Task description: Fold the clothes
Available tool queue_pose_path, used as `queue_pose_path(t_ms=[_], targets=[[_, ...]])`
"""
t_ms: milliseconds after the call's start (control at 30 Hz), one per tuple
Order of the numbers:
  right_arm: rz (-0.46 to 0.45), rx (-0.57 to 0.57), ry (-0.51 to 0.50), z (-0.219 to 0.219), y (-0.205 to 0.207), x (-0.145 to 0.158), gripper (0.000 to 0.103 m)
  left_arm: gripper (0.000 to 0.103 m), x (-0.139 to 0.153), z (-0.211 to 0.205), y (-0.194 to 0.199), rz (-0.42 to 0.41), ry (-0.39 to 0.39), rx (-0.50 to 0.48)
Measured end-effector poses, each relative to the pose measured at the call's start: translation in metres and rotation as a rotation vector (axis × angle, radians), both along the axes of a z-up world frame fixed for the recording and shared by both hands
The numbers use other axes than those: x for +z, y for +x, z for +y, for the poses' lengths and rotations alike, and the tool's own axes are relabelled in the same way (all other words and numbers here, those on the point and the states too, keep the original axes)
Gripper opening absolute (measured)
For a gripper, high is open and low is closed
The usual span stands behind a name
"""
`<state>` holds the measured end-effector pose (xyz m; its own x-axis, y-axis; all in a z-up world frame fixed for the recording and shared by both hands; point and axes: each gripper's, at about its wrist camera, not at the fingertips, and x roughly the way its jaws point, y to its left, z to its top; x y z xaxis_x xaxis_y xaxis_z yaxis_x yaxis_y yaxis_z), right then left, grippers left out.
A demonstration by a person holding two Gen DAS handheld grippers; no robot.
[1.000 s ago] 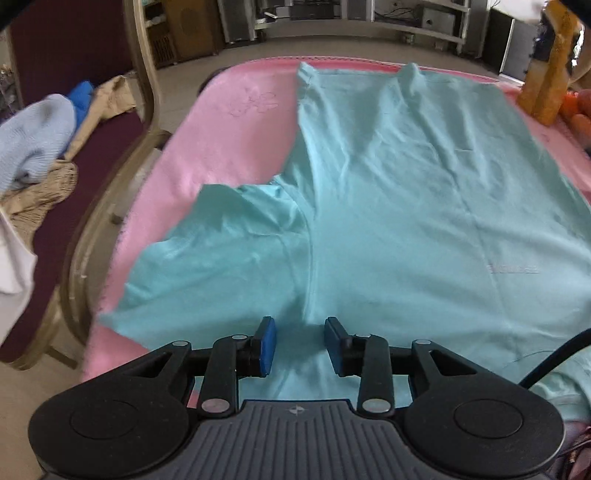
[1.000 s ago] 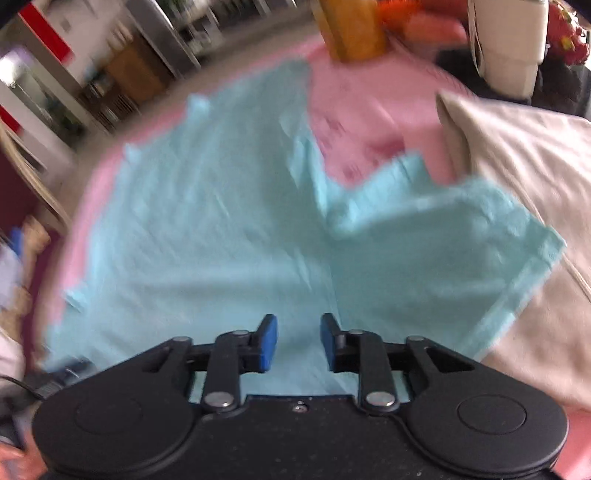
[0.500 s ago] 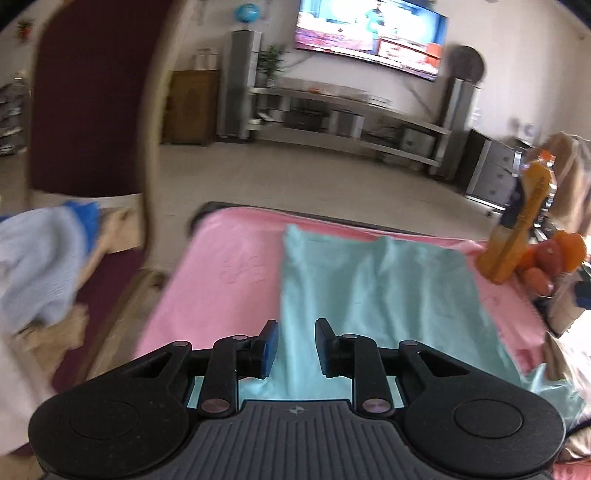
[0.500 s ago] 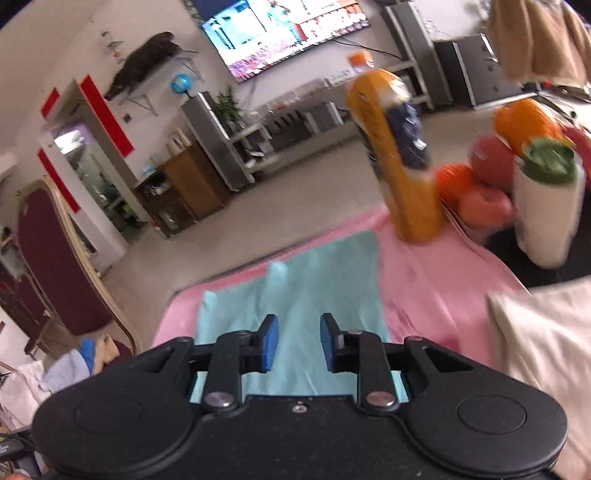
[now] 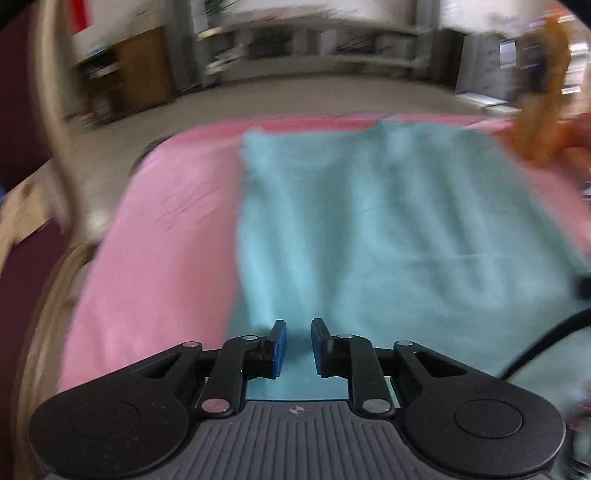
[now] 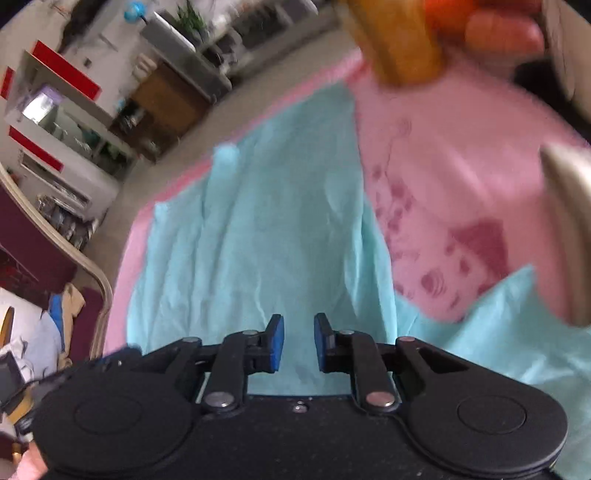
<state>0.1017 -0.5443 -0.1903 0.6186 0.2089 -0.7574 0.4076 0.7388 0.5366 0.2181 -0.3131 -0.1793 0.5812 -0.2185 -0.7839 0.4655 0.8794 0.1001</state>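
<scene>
Fingers (image 5: 277, 343) of left gripper (image 5: 298, 328) a narrow gap apart, just now closing, nothing pinched between the blue pads. Hovering over the near end of a teal shirt (image 5: 388, 229). Spread flat on a pink cloth (image 5: 159, 240) covering the counter, long axis running straight away toward the far edge, hem lying just short of that edge. Left side of the shirt a straight line, with a broad strip of pink bare toward the counter's left edge. Blurred orange bottle (image 5: 543, 110) upright at the far right corner, beside the shirt's right side. Black cable (image 5: 546, 343) curving in at the near right. Gilt-framed chair (image 5: 51, 122) beyond the left edge.

Fingers (image 6: 275, 339) of right gripper (image 6: 298, 325) likewise slightly apart, just now closing, clamped on nothing. Poised above the shirt (image 6: 251, 240) at its near end. Same long axis, tilted here toward the far left corner, hem at the far end. One sleeve (image 6: 509, 325) sticking out to the near right across the pink cloth (image 6: 443, 166). Orange bottle (image 6: 402, 40) near the far edge, blurred fruit (image 6: 502, 33) beside it. Beige cloth (image 6: 569, 221) at the right edge. Chair (image 6: 74, 258) off the left edge, seat piled with clothes.
</scene>
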Motion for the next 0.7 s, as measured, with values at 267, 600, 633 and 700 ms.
queue_pose_path(t_ms=[267, 600, 633, 700], targets=[[0.023, -0.207, -0.140, -0.031, -0.018, 0.002, 0.003, 0.015, 0.008, 0.049, 0.023, 0.031, -0.048, 0.340], [-0.188, -0.226, -0.227, -0.023, -0.004, 0.035, 0.014, 0.016, 0.031, 0.017, 0.020, -0.004, -0.209, 0.116], [-0.194, -0.215, -0.211, -0.023, 0.004, 0.033, 0.014, 0.016, 0.026, 0.009, 0.023, 0.001, -0.201, 0.093], [-0.201, -0.166, -0.131, -0.024, 0.024, 0.026, 0.018, 0.016, 0.017, -0.007, 0.031, 0.011, -0.183, 0.048]])
